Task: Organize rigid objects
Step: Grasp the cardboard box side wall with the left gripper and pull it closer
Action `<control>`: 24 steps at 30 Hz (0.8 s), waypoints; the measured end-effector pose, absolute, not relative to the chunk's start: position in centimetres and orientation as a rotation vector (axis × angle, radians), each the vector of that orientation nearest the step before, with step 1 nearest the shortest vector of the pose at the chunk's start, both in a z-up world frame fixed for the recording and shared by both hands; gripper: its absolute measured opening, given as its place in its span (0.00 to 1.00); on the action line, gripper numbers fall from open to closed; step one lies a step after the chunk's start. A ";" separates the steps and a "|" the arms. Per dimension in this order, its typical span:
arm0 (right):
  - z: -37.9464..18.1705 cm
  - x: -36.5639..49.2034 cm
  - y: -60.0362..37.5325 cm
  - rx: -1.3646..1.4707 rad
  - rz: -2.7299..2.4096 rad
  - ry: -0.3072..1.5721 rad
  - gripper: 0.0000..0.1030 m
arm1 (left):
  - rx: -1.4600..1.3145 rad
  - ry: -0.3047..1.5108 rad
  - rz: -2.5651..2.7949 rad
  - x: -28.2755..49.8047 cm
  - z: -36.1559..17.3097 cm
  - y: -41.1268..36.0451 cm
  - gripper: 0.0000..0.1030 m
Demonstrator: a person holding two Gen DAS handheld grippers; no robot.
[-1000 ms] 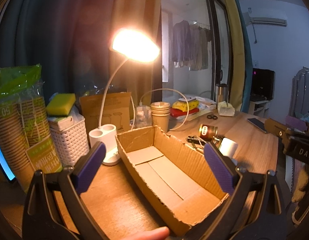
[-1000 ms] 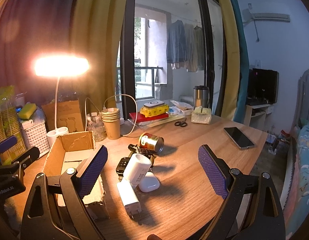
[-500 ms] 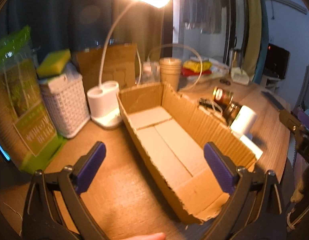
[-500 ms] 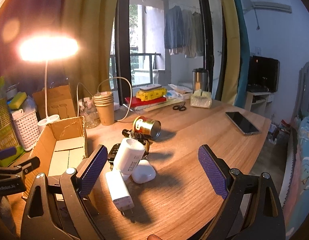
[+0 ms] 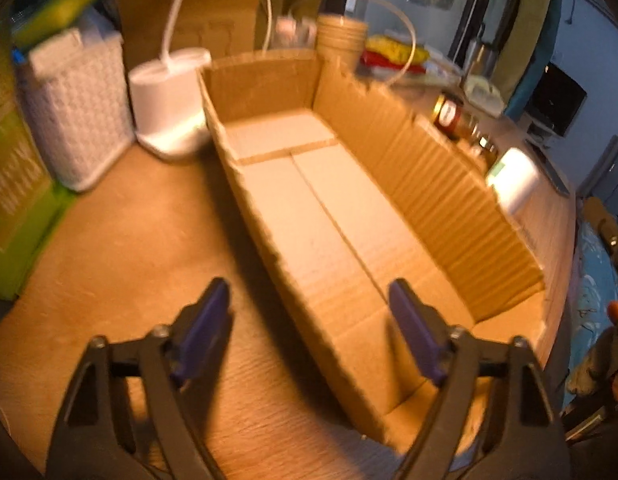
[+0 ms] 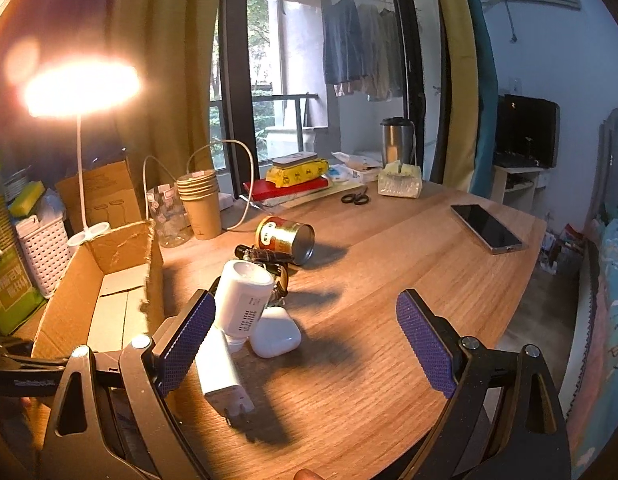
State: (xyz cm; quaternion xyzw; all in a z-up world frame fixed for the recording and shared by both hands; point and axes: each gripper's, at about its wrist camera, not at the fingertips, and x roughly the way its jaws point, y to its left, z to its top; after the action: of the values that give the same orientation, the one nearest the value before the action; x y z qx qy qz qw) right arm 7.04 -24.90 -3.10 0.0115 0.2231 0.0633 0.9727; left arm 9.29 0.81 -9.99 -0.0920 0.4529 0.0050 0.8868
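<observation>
An open, empty cardboard box (image 5: 437,184) lies on the wooden table; it also shows in the right wrist view (image 6: 65,300). My left gripper (image 5: 309,320) is open and empty, straddling the box's near left wall. To the box's right lies a pile: a white bottle (image 6: 243,300), a white earbuds case (image 6: 275,332), a white charger (image 6: 223,376), a gold can (image 6: 285,238) and a dark keys bundle (image 6: 265,258). My right gripper (image 6: 305,340) is open and empty just short of the pile; its left finger overlaps the bottle and charger.
A lit desk lamp (image 6: 81,88), white basket (image 5: 75,108), paper cups (image 6: 201,204), books and yellow pack (image 6: 297,180), scissors (image 6: 355,199), a phone (image 6: 487,228) and a steel tumbler (image 6: 395,140) stand around the table. The table's edge runs at right.
My left gripper has tilted down and moved close over the box's near end, its jaws narrower. My right gripper has moved forward toward the pile.
</observation>
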 end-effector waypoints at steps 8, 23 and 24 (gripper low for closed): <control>-3.3 7.3 -25.1 0.026 0.123 0.457 0.91 | -0.161 0.971 -0.030 10.6 -10.4 0.1 0.35; -3.9 7.5 -25.2 0.024 0.121 0.472 0.91 | -0.058 0.967 -0.101 13.3 -10.3 -0.9 0.12; -4.0 7.6 -25.2 0.024 0.119 0.473 0.91 | -0.054 0.965 -0.114 13.6 -10.4 -0.9 0.12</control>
State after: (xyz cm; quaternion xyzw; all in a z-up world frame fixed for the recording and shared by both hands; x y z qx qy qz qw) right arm 7.56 -25.22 -3.98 0.0119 0.2341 0.0588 0.9703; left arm 13.62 -0.90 -10.36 -0.0260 0.4637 -0.0550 0.8839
